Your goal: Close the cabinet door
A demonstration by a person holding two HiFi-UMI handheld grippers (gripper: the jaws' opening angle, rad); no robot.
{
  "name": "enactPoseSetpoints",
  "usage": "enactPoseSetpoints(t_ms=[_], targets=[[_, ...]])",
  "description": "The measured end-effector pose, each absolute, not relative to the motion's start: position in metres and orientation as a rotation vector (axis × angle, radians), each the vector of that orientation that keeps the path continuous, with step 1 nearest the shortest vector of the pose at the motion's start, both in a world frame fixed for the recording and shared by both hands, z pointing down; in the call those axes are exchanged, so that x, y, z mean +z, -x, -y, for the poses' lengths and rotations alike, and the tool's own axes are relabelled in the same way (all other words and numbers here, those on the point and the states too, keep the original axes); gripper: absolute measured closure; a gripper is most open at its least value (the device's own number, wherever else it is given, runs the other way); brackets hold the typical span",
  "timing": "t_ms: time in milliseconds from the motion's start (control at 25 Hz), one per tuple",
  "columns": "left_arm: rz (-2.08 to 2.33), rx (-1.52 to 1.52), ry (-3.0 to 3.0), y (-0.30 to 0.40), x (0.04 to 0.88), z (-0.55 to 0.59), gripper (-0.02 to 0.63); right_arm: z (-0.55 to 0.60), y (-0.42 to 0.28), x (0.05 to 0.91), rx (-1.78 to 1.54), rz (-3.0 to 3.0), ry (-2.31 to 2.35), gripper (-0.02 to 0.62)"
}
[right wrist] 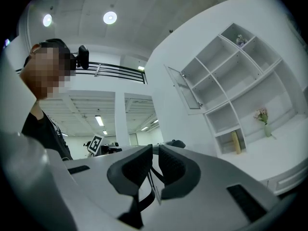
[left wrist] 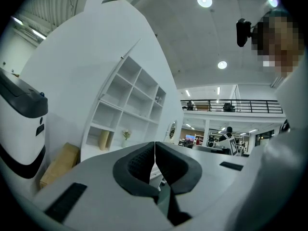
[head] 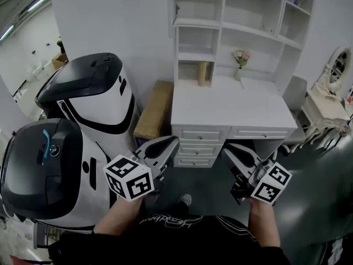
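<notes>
- The glass-paned white cabinet door (right wrist: pixel 185 88) stands swung open at the upper left corner of the white open-shelf hutch (head: pixel 237 26), which sits on the back edge of a white drawer desk (head: pixel 231 106).
- A small flower vase (head: pixel 239 65) stands at the desk's back edge.
- The left gripper (left wrist: pixel 154 148) is clenched with nothing in it and is well short of the desk's front edge.
- The right gripper (right wrist: pixel 155 150) is beside it, its jaws a narrow slit apart and empty.
- A brown cardboard box (head: pixel 153 109) leans beside the desk's left edge.
</notes>
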State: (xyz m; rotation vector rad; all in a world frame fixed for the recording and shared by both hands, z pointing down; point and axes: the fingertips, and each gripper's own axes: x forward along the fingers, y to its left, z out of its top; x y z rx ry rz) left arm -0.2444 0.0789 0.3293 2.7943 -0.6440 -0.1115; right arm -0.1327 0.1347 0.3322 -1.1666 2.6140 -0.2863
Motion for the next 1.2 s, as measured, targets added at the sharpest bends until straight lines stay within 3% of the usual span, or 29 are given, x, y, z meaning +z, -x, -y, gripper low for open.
enactPoseSetpoints(t_ms=[560,1040,1200], targets=[[0.686,-0.111,-2.787,0.180,0.318,0.206,0.581,0.155,0.056,0.326,-0.385,-2.558,1.176,0.531],[0.823,-0.157,-2.911,0.176,0.279,0.300,0.578,0.222,0.023,0.325,-0.369,-2.525,1.153,0.531],[0.960,-0.179,-2.949,0.181,0.250,0.318,0.527,0.238,0.021,0.325,-0.368,-2.550,1.097,0.531]])
